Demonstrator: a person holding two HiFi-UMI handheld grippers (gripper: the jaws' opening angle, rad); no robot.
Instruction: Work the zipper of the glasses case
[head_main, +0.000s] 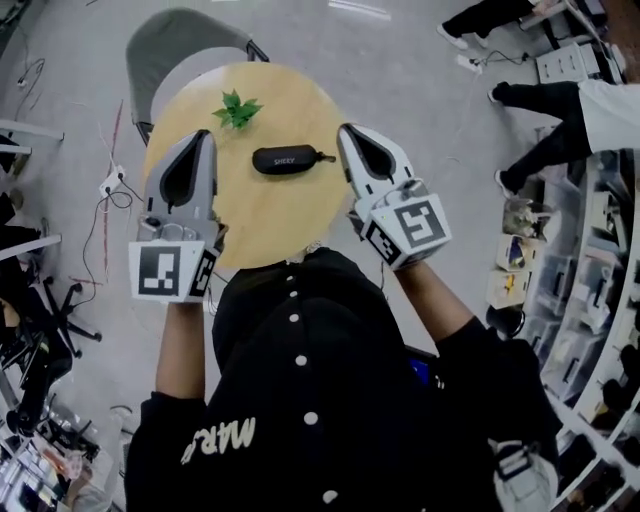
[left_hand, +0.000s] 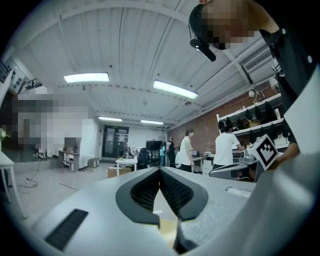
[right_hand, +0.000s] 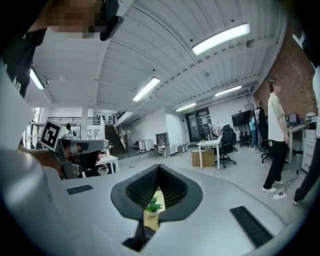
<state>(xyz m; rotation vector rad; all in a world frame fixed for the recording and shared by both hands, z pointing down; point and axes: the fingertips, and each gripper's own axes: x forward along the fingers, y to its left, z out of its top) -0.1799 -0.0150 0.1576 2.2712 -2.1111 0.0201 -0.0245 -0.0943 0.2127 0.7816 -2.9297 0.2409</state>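
A black zipped glasses case (head_main: 290, 159) lies across the middle of the round wooden table (head_main: 270, 220). My left gripper (head_main: 205, 137) is held up over the table's left side, jaws shut with nothing between them. Over the right side, close to the case's right end, my right gripper (head_main: 348, 131) is likewise shut and empty. In the left gripper view the left gripper (left_hand: 160, 170) points out into the room, its pads closed together. In the right gripper view the right gripper (right_hand: 159, 166) is also closed, and a bit of the plant (right_hand: 153, 205) shows through the slit below the tips.
A small green plant (head_main: 237, 108) stands at the table's far edge, just behind the case. A grey chair (head_main: 180, 40) sits beyond the table. Cables (head_main: 110, 185) trail on the floor at left. A person's legs (head_main: 545, 120) and shelving (head_main: 590, 290) are at right.
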